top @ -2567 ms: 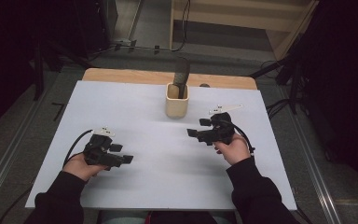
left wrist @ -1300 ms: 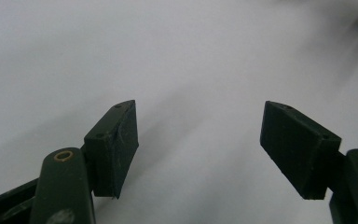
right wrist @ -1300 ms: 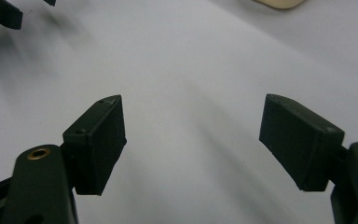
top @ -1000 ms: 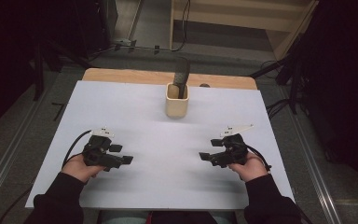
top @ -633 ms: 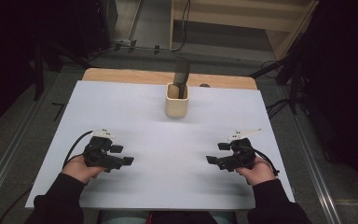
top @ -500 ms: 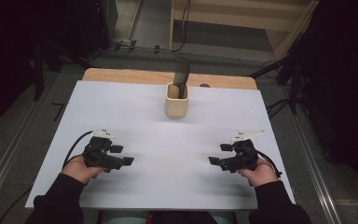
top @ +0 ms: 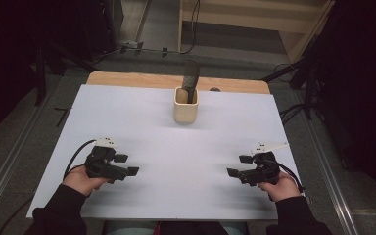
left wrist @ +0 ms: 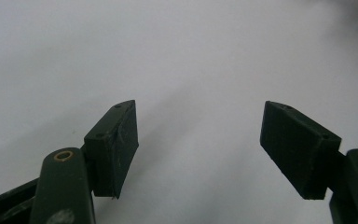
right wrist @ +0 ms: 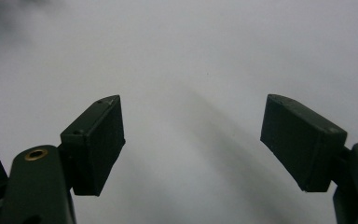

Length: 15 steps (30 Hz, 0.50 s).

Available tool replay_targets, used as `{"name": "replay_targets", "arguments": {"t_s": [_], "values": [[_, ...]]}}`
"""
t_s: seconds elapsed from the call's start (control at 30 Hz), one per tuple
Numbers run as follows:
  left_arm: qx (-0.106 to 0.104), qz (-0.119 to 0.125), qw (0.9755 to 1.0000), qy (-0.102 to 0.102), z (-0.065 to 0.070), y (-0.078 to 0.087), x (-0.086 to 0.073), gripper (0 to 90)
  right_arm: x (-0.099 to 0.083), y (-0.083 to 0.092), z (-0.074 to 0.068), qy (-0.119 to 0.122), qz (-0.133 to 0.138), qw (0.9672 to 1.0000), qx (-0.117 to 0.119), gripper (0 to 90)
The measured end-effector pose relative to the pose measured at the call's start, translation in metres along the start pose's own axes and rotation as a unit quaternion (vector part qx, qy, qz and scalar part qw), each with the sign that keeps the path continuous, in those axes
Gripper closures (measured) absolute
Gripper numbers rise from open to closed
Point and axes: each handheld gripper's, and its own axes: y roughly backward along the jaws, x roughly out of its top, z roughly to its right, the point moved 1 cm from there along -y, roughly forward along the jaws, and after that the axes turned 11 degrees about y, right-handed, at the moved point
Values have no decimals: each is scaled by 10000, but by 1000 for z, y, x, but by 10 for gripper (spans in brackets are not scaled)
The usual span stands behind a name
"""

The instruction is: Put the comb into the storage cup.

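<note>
Risk: judged a tip-over of the beige holder (top: 185, 105) if either hand-held gripper swung in fast, the tall dark object making it top-heavy.
Second risk: trailing cables could snag on the surface (top: 176, 147) edge, going by how they looped behind each hand.
Holder: stood upright at the far middle of the white surface, near the wooden strip.
Dark object (top: 191, 81): stuck up out of the holder, leaning slightly; too blurred to name exactly.
Left hand-held gripper (top: 126, 165): rested low at near left, jaws spread wide, nothing between them.
Right hand-held gripper (top: 239, 166): rested low at near right, jaws spread wide, gripping nothing.
Relation: holder well apart from both, ahead and between them, roughly centred.
Jaw views: bare white surface between the pads (left wrist: 116, 144), same on the right (right wrist: 95, 144).
</note>
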Motion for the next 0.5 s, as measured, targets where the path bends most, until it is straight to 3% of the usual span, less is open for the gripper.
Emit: {"name": "replay_targets", "arguments": {"t_s": [0.5], "values": [[24, -49, 10000, -8, -2, 0, -4, 285, -7, 1, 2, 22, -72, 10000, -17, 196]]}}
